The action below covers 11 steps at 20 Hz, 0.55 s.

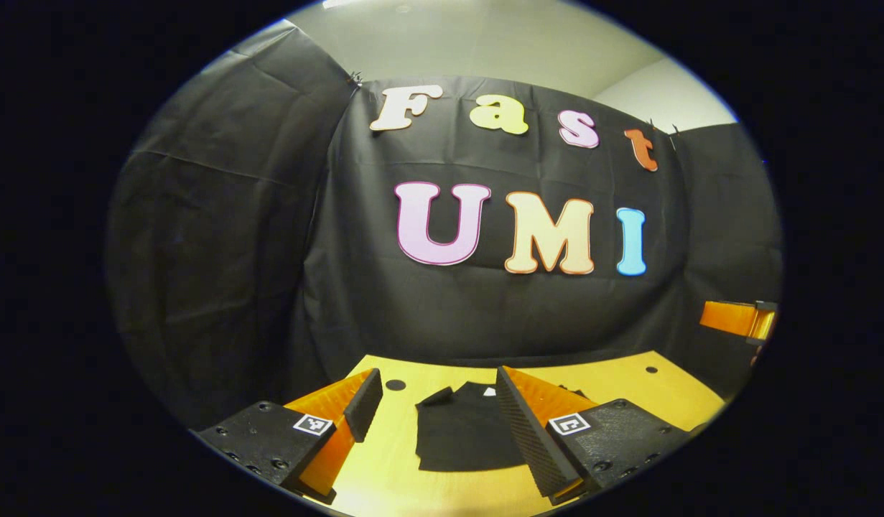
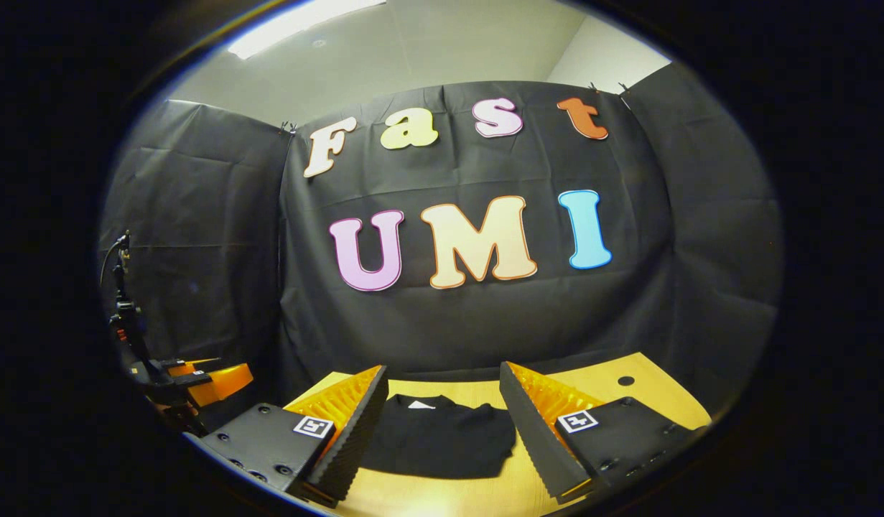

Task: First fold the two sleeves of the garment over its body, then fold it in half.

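1. The black garment (image 1: 470,431) lay flat on the yellow wooden table (image 1: 628,388), roughly at the middle of the tabletop, collar end toward the booth's back wall. A small white tag (image 1: 489,392) showed at the neckline.
2. In the left gripper view, one sleeve (image 1: 436,396) stuck out from the garment's far left corner, lying on the table and not folded over the body. The other side of the garment was hidden behind the gripper's finger, so that sleeve's state could not be told.
3. In the right gripper view the garment (image 2: 442,438) appeared as a compact dark shape with the tag (image 2: 418,405) near its far edge; its left edge was covered by the finger.
4. Left gripper (image 1: 442,424): jaws stood wide apart, nothing between the pads. It was held above the near edge of the table, with the garment seen in the gap between the fingers, not touched.
5. Right gripper (image 2: 442,438): jaws likewise spread wide, gripping nothing, raised over the table's near side, the garment framed between the fingers.
6. Round dark holes (image 1: 396,385) marked the tabletop near its far corners.
7. Orange parts of the other gripper showed at the right margin of the left gripper view and at the left margin of the right gripper view, off to the side.
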{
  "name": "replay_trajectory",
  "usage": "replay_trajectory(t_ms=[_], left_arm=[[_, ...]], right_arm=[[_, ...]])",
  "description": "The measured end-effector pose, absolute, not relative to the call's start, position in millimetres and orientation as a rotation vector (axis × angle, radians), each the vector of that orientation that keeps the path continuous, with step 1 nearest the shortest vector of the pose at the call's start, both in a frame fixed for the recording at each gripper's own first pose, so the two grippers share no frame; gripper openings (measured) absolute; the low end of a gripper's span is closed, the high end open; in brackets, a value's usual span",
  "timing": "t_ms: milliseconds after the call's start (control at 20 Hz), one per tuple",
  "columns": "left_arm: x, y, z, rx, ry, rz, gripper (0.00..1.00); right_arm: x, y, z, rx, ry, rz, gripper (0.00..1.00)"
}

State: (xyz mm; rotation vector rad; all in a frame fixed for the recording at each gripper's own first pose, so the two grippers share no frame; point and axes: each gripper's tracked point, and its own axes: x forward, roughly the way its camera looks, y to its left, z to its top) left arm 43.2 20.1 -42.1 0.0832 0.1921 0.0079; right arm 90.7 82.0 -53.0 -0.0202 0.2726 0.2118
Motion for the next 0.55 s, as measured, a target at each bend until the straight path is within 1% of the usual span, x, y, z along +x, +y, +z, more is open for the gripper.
replay_trajectory(t_ms=[50, 100, 200, 250, 300, 350, 550], left_arm=[[34.8, 21.3, -44.1, 0.087, 0.194, 0.015, 0.92], [28.1, 22.3, -44.1, 0.082, 0.187, 0.02, 0.92], [14.9, 20.2, -45.6, 0.076, 0.171, 0.021, 0.92], [10.2, 19.5, -48.1, 0.078, 0.163, 0.016, 0.92], [8.0, 17.6, -48.9, 0.087, 0.157, 0.008, 0.92], [5.2, 16.9, -50.2, 0.097, 0.154, 0.003, 0.92], [4.2, 14.1, -51.5, 0.118, 0.159, -0.024, 0.92]], right_arm=[[79.2, 75.9, -62.3, -0.023, 0.289, 0.2, 0.97], [72.7, 72.8, -67.6, -0.029, 0.297, 0.196, 0.93], [63.2, 66.9, -76.0, -0.039, 0.311, 0.19, 0.93], [59.3, 63.4, -79.1, -0.037, 0.32, 0.185, 0.97], [57.5, 59.9, -78.6, -0.032, 0.319, 0.174, 0.93], [56.9, 55.0, -75.8, -0.027, 0.313, 0.161, 0.97], [53.7, 42.7, -62.1, -0.027, 0.267, 0.116, 0.97]])
